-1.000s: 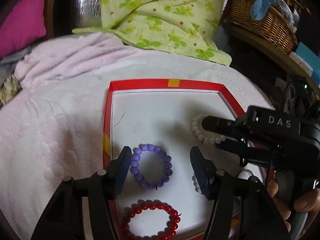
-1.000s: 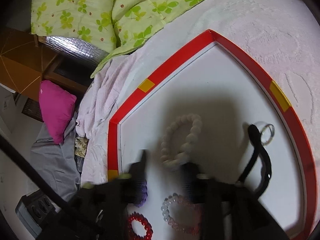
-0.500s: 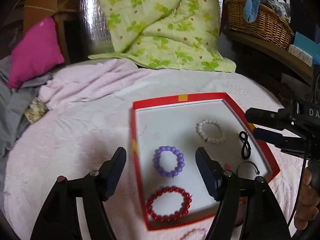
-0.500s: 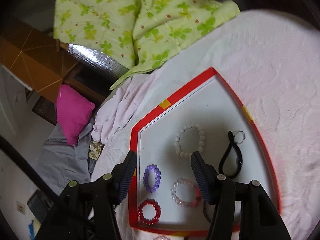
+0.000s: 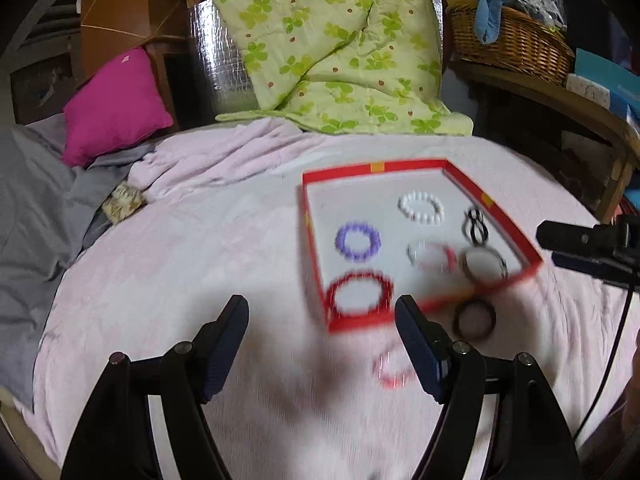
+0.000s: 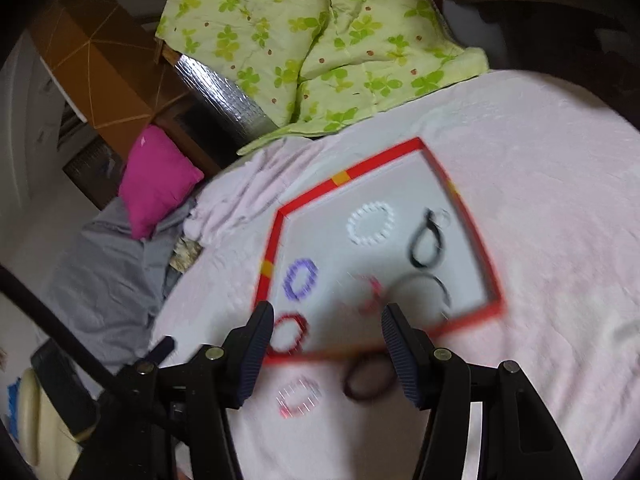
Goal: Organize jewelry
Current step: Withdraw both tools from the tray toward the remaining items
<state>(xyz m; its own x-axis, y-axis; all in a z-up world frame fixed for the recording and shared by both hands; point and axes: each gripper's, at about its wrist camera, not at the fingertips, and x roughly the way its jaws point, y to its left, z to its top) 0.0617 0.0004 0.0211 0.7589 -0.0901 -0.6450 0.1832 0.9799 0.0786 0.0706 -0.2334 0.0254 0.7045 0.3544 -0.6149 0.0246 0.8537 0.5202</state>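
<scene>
A red-rimmed white tray (image 5: 496, 210) (image 6: 348, 176) lies on the pink bedspread. It holds a white bead bracelet (image 5: 421, 207) (image 6: 370, 225), a purple one (image 5: 357, 241) (image 6: 300, 279), a red one (image 5: 359, 293) (image 6: 289, 332), a clear pink one (image 5: 432, 255), a black cord (image 5: 476, 226) (image 6: 426, 244) and a dark ring (image 5: 484, 265). On the bedspread in front of the tray lie a dark brown bracelet (image 5: 475, 319) (image 6: 369, 378) and a pale pink one (image 5: 390, 368) (image 6: 299, 397). My left gripper (image 5: 322, 344) and right gripper (image 6: 327, 354) are open, empty and raised, back from the tray. The views are blurred.
A green clover quilt (image 5: 340, 48) and a magenta pillow (image 5: 114, 104) lie behind the tray. A grey sheet (image 5: 36, 208) is on the left. A wicker basket (image 5: 508, 40) stands on a shelf at the right. The right gripper's body (image 5: 592, 248) shows at the right edge.
Both grippers have pulled up and back from the tray, so the whole tray and the two bracelets lying in front of it now show. The right gripper has left the white bracelet.
</scene>
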